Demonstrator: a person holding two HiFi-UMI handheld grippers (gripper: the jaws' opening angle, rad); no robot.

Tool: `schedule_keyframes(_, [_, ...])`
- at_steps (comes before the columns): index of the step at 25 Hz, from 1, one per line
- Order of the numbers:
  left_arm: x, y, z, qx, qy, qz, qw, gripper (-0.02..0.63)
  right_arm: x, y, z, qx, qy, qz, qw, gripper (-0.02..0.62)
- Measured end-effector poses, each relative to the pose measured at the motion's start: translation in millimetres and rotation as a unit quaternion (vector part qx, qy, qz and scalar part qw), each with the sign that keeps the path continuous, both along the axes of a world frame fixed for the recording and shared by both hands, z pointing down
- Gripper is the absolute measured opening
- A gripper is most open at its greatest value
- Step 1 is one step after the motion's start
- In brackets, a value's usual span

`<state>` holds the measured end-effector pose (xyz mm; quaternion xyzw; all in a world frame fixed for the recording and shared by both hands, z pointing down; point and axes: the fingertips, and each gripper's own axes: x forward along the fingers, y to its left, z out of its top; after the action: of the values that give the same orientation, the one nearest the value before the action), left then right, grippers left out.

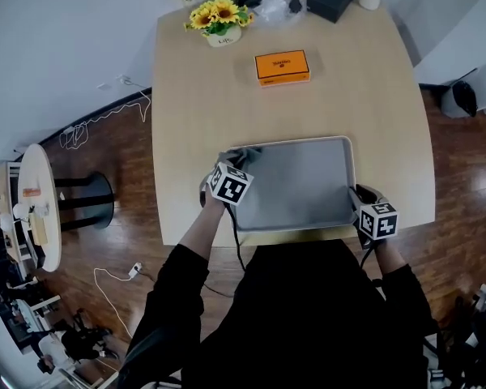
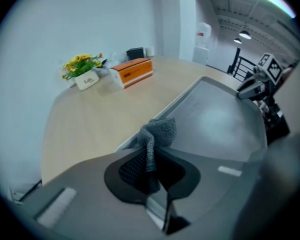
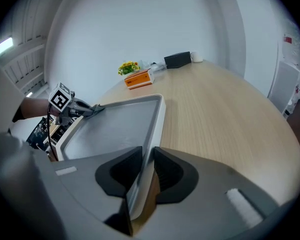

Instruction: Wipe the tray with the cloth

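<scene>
R tool (image 3: 147, 169), tray (image 1: 300, 181), tbl (image 1: 211, 96), wood floor (image 1: 121, 156)

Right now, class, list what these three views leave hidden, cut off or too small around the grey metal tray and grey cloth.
Head view: print on the orange rectangular box is too small; both gripper views blur it.
Left gripper view: the grey knitted cloth loses its lower end inside the shut left gripper.
Head view: the grey metal tray has its near right corner under the right gripper.
</scene>
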<state>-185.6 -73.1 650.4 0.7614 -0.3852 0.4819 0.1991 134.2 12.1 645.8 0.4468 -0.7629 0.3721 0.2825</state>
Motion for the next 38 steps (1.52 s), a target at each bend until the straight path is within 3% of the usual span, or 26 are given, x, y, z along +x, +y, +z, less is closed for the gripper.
schedule_keyframes(3, [-21, -6, -1, -0.002, -0.006, -0.046, 0.9989, 0.009, -3, 1, 0, 0.000, 0.000, 0.003, 1.000, 0.078])
schedule_keyframes(6, [-1, -15, -1, 0.002, -0.028, -0.045, 0.9986, 0.007, -4, 0, -1, 0.003, -0.006, 0.009, 1.000, 0.077])
schedule_keyframes(13, [140, -27, -2, 0.005, -0.004, 0.069, 0.9976, 0.006, -3, 0, -3, 0.008, -0.026, 0.004, 1.000, 0.081])
schedule_keyframes(18, [247, -36, -1, 0.012, 0.001, 0.159, 0.9872, 0.006, -4, -1, -3, 0.009, -0.033, -0.010, 0.999, 0.086])
schedule_keyframes(22, [302, -38, -5, 0.029, -0.006, 0.203, 0.9788, 0.006, -4, 0, -2, 0.006, -0.031, -0.023, 0.999, 0.087])
schedule_keyframes(27, [304, -17, -6, 0.025, -0.001, 0.213, 0.9767, 0.006, -1, 1, -1, 0.002, -0.032, -0.023, 0.999, 0.089])
schedule_keyframes(31, [306, 39, -8, 0.020, 0.012, 0.252, 0.9673, 0.006, 2, 3, -3, 0.000, -0.026, -0.022, 0.999, 0.087])
schedule_keyframes(35, [296, 109, -7, -0.028, 0.043, 0.271, 0.9611, 0.006, 3, 1, -3, 0.002, -0.018, -0.019, 1.000, 0.086])
schedule_keyframes(38, [278, 160, -6, -0.065, 0.070, 0.298, 0.9497, 0.006, 4, 1, -1, 0.002, -0.014, -0.011, 1.000, 0.084])
